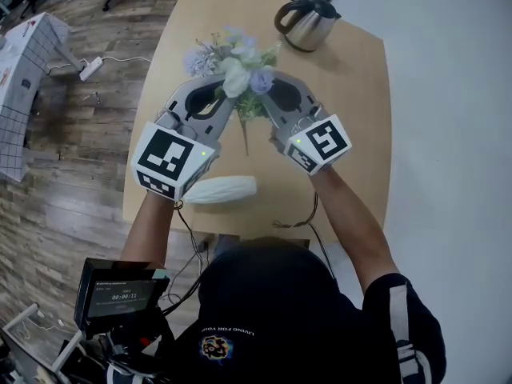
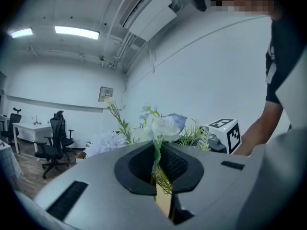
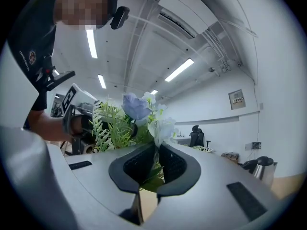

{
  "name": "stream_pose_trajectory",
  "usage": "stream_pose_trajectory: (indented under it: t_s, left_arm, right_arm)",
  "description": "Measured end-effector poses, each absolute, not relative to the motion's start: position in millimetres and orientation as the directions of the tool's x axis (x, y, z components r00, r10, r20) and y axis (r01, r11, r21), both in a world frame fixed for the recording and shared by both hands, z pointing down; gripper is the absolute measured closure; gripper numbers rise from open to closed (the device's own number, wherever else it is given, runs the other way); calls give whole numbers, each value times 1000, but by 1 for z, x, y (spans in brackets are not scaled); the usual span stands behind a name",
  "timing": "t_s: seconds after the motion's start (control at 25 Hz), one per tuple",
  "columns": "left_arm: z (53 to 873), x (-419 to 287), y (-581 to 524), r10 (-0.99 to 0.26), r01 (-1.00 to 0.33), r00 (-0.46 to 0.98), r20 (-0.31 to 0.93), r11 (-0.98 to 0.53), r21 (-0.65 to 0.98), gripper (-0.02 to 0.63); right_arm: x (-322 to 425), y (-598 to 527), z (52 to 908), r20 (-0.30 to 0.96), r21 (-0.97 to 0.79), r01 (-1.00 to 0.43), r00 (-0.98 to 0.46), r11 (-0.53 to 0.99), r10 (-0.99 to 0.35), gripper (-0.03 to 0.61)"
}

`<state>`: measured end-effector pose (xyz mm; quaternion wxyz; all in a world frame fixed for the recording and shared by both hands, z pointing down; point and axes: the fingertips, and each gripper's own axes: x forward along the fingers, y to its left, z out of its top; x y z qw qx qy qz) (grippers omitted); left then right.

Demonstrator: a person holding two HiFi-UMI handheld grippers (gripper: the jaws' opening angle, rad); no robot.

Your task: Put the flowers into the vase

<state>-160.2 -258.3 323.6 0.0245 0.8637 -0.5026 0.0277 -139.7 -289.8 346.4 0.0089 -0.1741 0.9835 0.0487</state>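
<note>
Grey plastic jaws of the left gripper [image 1: 225, 94] are clamped shut on the green stems of the flowers [image 1: 240, 64]. The left gripper view shows one stem pinched upright in the slit where the pads meet. The right gripper [image 1: 265, 92] grips the same bunch from the other side, and its own view shows its jaws closed on stem and leaf. The two grippers meet tip to tip, forming a peak in the head view.

The bunch is held in the air above the middle of the table [image 1: 356, 110]. It is a cluster of white, pale blue and lilac blooms with fern-like green sprigs. Its long axis runs upright, with the blooms above the jaws and a thin stem end [image 1: 245, 138] hanging below them toward the tabletop.

Under the bunch the light wood is bare. The vase [image 1: 222, 189], white and ribbed, lies on its side near the table's front edge, with its long axis across the table. It sits just behind the left gripper's marker cube [image 1: 170, 160] in the head view. A steel kettle [image 1: 308, 22] stands well apart at the far right corner. Past the left edge is dark plank floor with a power strip [image 1: 90, 68].
</note>
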Motion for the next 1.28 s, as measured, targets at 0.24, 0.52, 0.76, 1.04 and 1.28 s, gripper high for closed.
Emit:
stream_pose_trajectory:
  t_s: [0.24, 0.52, 0.76, 1.04, 1.28]
  left_arm:
    - [331, -164, -230, -887, -888, 456, 67, -459, -23, 598]
    - [331, -172, -220, -910, -911, 407, 76, -410, -41, 598]
    - [337, -186, -216, -931, -928, 356, 79, -362, -86, 598]
    - [312, -131, -168, -952, -942, 298, 66, -304, -145, 598]
    - [306, -115, -147, -967, -953, 243, 71, -252, -166, 598]
  right_arm:
    - [-136, -261, 352, -54, 119, -314, -949, 942, -309, 541]
    - [-130, -252, 355, -77, 88, -299, -953, 950, -293, 541]
    - [-135, -246, 361, -84, 69, -274, -960, 959, -268, 532]
    - [-56, -199, 347, -79, 63, -269, -961, 961, -264, 470]
    - [-25, -177, 361, -62, 39, -263, -964, 964, -260, 462]
